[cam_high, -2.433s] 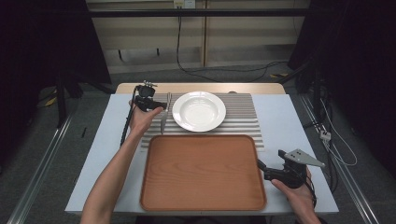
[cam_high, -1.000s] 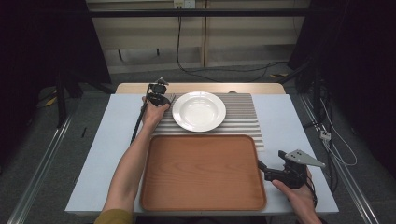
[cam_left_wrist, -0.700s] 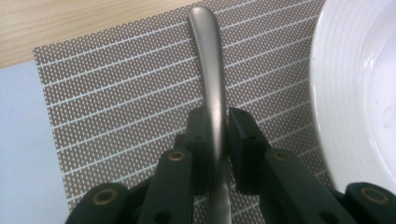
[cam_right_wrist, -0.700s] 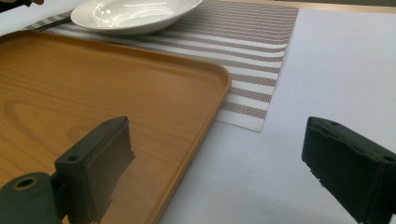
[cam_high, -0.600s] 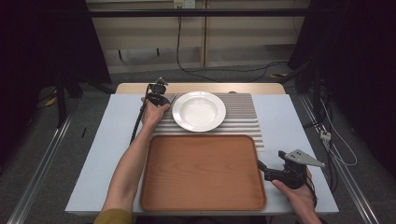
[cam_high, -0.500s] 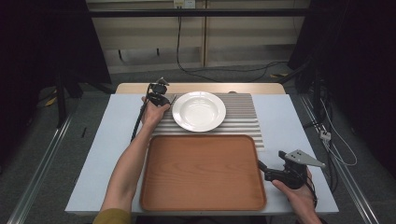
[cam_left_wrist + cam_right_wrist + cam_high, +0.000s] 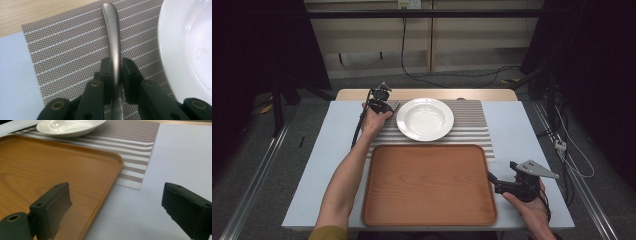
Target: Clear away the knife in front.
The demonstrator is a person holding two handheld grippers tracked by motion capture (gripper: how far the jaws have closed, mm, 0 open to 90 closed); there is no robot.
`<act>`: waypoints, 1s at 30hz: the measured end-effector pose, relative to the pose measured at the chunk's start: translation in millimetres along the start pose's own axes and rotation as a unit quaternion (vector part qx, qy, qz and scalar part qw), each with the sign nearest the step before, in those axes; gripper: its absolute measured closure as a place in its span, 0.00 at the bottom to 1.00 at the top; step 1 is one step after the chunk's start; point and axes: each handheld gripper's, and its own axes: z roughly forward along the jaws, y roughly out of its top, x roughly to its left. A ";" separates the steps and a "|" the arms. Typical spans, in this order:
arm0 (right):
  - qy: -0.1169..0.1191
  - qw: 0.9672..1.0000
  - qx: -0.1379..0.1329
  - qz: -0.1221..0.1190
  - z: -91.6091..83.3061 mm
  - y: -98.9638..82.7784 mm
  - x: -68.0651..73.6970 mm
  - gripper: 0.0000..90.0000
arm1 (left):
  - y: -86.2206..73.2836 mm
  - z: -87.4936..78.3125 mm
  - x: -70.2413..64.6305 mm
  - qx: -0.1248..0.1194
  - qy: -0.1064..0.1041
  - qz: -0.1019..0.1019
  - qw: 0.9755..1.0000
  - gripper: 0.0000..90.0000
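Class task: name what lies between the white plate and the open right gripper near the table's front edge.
In the high view, the striped placemat and the wooden tray lie between the white plate and the right gripper.

Left hand-held gripper (image 7: 116, 75) clamped shut, right hand-held gripper (image 7: 117, 207) wide open.

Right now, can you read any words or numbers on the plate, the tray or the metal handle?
No readable text anywhere.
Plate: plain white, no mark.
Tray: bare wood grain, no label.
Metal handle: smooth, no stamp on the part in view.
Mat: stripes alone.
Left gripper and right gripper: black jaws, no lettering.
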 end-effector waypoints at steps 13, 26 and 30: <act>0.001 1.000 0.001 -0.002 0.4 0.5 1.0 0.09 | -8.6 -26.7 2.0 -0.015 -0.014 0.000 1.000 0.89; 0.001 1.000 0.001 -0.004 1.2 1.3 2.0 0.09 | -20.4 -50.0 -3.8 -0.027 -0.020 0.015 0.999 0.89; 0.002 1.000 0.000 -0.003 0.9 1.4 2.2 0.09 | -23.7 -57.9 -8.7 -0.032 -0.022 0.020 0.999 0.89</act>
